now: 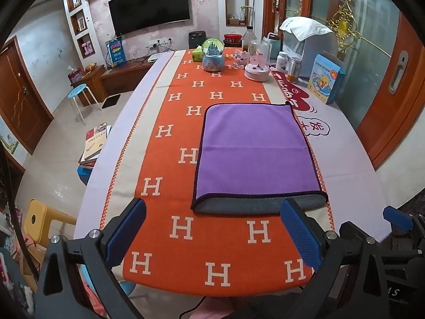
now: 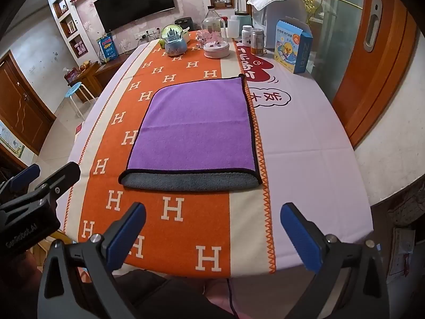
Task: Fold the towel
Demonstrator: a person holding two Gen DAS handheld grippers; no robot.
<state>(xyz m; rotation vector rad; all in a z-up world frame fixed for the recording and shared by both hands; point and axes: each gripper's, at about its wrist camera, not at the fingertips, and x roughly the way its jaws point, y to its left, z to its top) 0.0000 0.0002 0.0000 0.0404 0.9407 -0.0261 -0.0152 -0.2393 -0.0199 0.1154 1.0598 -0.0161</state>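
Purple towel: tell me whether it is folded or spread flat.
Folded. The purple towel lies doubled on the orange runner; at its near edge the grey underside shows beneath the purple top layer.

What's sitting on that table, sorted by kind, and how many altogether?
Towel: 1
Snow globe: 1
Glass dome: 1
Duck box: 1
Pill jars: 2
Runner: 1
Total: 7, not counting the crowded far end, too cluttered to tell.

I see my left gripper (image 1: 212,235) and right gripper (image 2: 212,235) as black angular frames with ribbed blue finger pads (image 2: 301,236), silver screws (image 2: 96,238) and white lettering on one housing.
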